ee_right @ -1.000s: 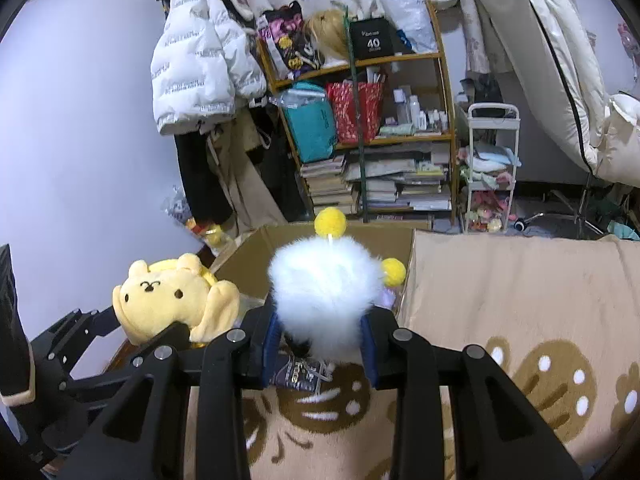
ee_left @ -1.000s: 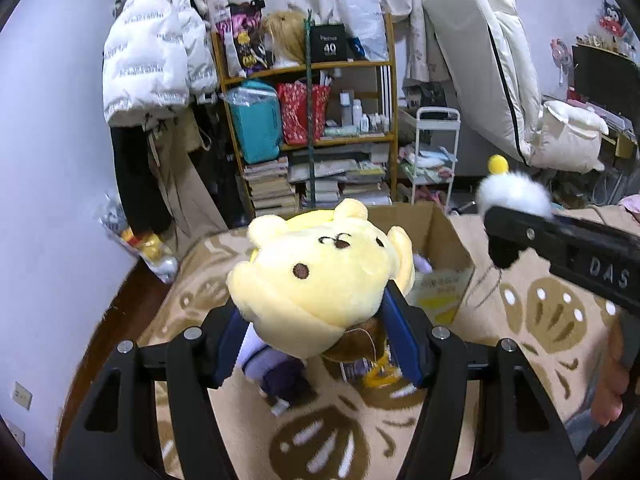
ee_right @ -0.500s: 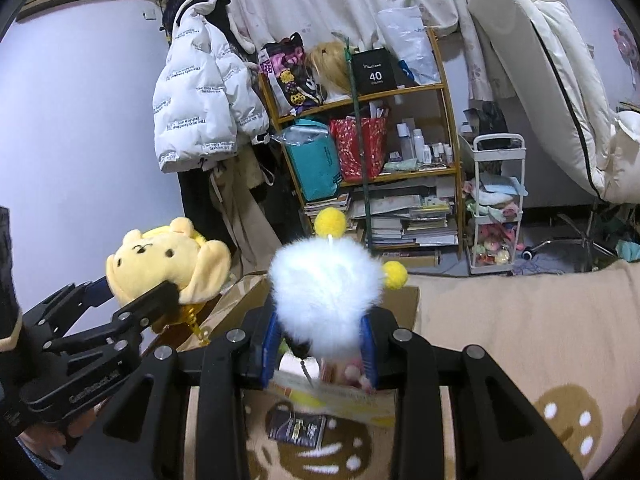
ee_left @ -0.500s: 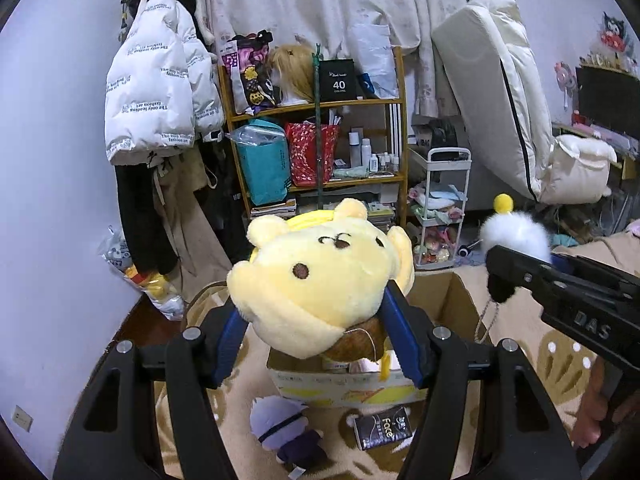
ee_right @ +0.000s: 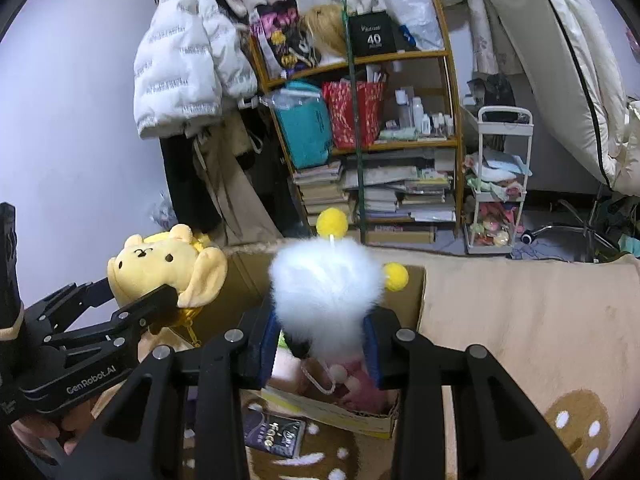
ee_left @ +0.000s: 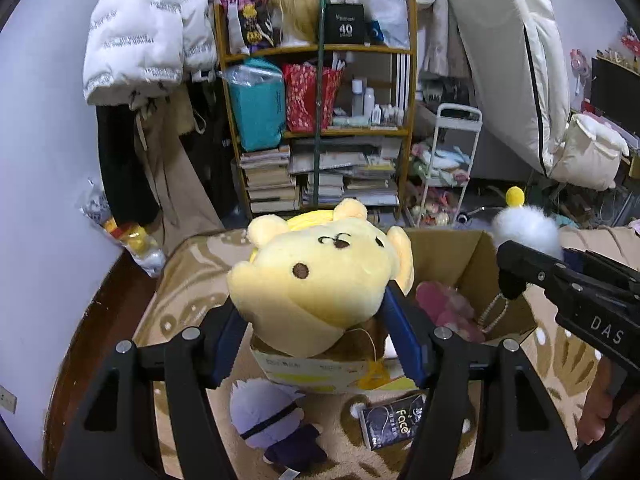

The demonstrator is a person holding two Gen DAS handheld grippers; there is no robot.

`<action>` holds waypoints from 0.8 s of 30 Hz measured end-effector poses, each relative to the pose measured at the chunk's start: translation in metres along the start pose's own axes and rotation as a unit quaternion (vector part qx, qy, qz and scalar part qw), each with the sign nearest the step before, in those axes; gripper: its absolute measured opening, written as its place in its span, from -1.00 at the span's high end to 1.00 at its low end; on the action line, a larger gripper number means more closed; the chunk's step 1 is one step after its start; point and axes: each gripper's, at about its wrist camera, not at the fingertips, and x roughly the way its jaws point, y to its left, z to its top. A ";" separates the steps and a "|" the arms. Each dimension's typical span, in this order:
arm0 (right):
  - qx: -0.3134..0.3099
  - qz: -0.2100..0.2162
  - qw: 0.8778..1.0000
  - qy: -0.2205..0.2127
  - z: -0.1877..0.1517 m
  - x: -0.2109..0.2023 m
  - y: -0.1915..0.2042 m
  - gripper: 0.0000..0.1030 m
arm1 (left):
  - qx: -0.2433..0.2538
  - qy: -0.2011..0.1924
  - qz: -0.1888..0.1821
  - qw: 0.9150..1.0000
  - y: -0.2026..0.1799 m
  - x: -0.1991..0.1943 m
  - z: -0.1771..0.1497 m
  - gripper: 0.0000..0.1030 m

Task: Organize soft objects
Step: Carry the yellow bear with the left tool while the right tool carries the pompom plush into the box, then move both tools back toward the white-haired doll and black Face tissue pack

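Note:
My left gripper [ee_left: 316, 320] is shut on a yellow bear plush [ee_left: 320, 280] and holds it over the near edge of an open cardboard box [ee_left: 460, 252]. The bear also shows at the left of the right wrist view [ee_right: 168, 264]. My right gripper [ee_right: 320, 332] is shut on a white fluffy pom-pom toy [ee_right: 326, 284] with yellow balls, held above the same box [ee_right: 404, 284]. That toy also shows in the left wrist view [ee_left: 524, 228]. A pink plush [ee_left: 444, 308] lies inside the box.
A purple-haired doll [ee_left: 272, 416] and a dark packet [ee_left: 394, 424] lie on the beige patterned rug [ee_right: 520, 320] in front of the box. A cluttered wooden shelf [ee_left: 320, 120], hanging coats [ee_left: 136, 40] and a white cart [ee_left: 448, 164] stand behind.
Both grippers rose with their toys, then tilted down and moved forward over the open box. The box interior with the pink plush has come into view.

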 end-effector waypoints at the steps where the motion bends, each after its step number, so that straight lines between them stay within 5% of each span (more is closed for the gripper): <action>1: 0.001 0.001 1.000 0.007 -0.003 0.003 0.000 0.24 | 0.000 0.003 0.000 1.000 0.000 0.002 -0.002 -0.30; 11: 0.004 0.007 0.998 0.057 -0.019 0.029 -0.006 0.22 | 0.014 0.037 0.016 0.999 0.000 0.021 -0.015 -0.44; 13: 0.010 0.004 0.998 0.060 -0.020 0.030 -0.007 0.12 | 0.011 0.038 0.019 0.999 0.000 0.021 -0.016 -0.56; 24: 0.011 0.000 0.998 0.058 -0.022 0.022 -0.004 -0.32 | 0.003 0.059 0.028 0.998 0.012 0.004 -0.029 -0.57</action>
